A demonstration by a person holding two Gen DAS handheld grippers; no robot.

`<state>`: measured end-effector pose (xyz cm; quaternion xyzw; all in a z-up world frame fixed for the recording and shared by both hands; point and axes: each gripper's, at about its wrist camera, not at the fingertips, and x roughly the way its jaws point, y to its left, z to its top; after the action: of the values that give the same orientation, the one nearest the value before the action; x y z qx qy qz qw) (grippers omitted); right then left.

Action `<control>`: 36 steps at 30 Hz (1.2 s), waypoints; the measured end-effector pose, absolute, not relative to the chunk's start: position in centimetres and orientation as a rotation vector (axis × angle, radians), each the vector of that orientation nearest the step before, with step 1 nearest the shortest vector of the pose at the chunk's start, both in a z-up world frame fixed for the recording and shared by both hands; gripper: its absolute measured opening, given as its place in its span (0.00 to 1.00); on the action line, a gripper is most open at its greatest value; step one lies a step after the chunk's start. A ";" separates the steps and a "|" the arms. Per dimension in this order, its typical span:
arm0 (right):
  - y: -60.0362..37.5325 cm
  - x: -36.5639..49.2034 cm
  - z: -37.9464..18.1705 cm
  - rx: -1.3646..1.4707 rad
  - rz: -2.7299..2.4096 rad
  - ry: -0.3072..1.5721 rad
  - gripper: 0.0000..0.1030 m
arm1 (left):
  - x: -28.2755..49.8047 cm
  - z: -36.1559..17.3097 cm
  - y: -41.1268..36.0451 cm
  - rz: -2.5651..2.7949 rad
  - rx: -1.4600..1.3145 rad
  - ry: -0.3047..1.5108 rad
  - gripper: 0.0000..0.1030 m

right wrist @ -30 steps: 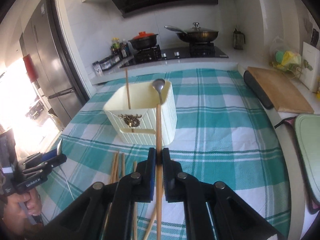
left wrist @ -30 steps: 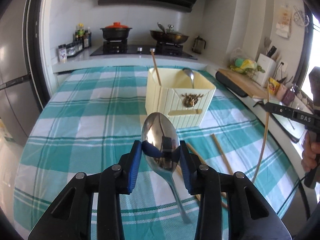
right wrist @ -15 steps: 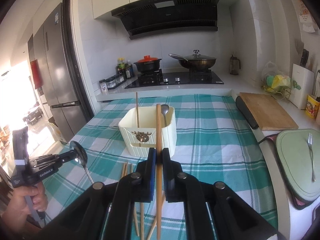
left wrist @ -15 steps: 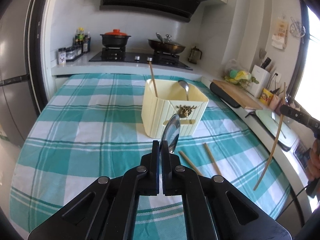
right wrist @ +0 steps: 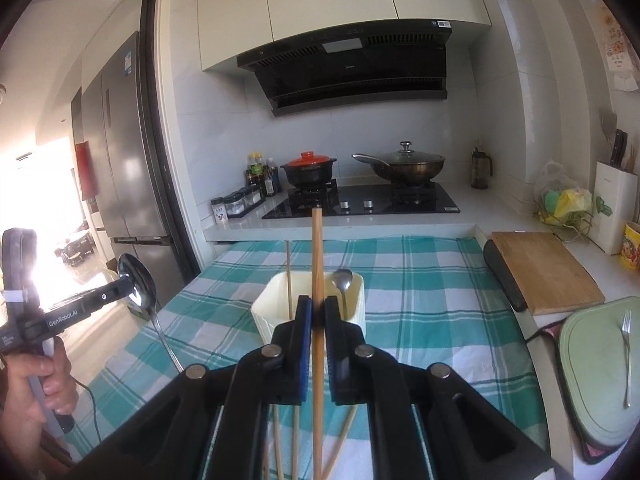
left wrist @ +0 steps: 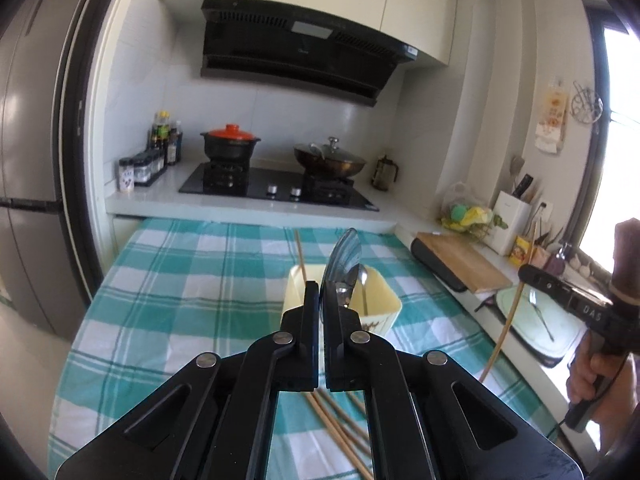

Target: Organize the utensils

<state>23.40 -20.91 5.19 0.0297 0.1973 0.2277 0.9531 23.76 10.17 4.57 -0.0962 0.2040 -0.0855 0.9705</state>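
We've got the left gripper (left wrist: 321, 292) with its fingers clamped on a spoon (left wrist: 344, 254), bowl edge-on, above the cream holder (right wrist: 358, 304). Our right gripper (right wrist: 319, 312) grips one chopstick (right wrist: 317, 264) upright, also this side of the holder. Inside the holder: another spoon (right wrist: 343, 280) and a stick. Loose chopsticks (left wrist: 340, 428) lie on the counter (right wrist: 432, 280) just short of the holder.
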 end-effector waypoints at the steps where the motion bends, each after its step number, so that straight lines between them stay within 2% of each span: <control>1: -20.6 24.1 5.8 0.068 0.474 0.387 0.06 | 24.4 5.5 10.2 -0.171 -0.186 0.393 0.00; 6: -18.4 28.9 8.8 0.091 0.511 0.327 0.06 | 28.6 9.3 10.3 -0.149 -0.152 0.319 0.00; 12: -15.8 35.3 9.9 0.098 0.518 0.268 0.06 | 34.3 9.9 9.7 -0.118 -0.123 0.310 0.00; 16: -14.2 39.8 7.5 0.057 0.528 0.341 0.06 | 38.2 7.6 8.8 -0.112 -0.107 0.375 0.00; 28: -11.3 47.8 -2.9 0.011 0.581 0.720 0.07 | 46.2 -3.2 5.9 -0.146 -0.083 0.672 0.00; 31: -10.8 49.2 -4.4 0.021 0.585 0.808 0.09 | 47.3 -4.7 5.5 -0.149 -0.097 0.741 0.04; 32: -10.7 49.4 -4.6 0.021 0.577 0.828 0.10 | 47.2 -4.7 5.6 -0.139 -0.100 0.744 0.11; 33: -10.7 49.3 -4.5 0.024 0.568 0.836 0.23 | 47.0 -4.5 5.8 -0.138 -0.109 0.742 0.24; 34: -11.0 49.1 -4.1 0.037 0.562 0.830 0.40 | 46.5 -4.1 6.2 -0.137 -0.121 0.732 0.32; 35: -11.4 48.8 -3.6 0.051 0.561 0.810 0.46 | 45.7 -3.4 6.7 -0.131 -0.127 0.713 0.47; 36: -11.9 48.2 -2.8 0.056 0.559 0.791 0.49 | 45.0 -2.7 7.2 -0.121 -0.124 0.693 0.56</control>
<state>48.21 -11.85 -2.77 0.0271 0.3800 0.2688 0.8847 44.95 7.24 -2.65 -0.0605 0.3393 -0.0594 0.9368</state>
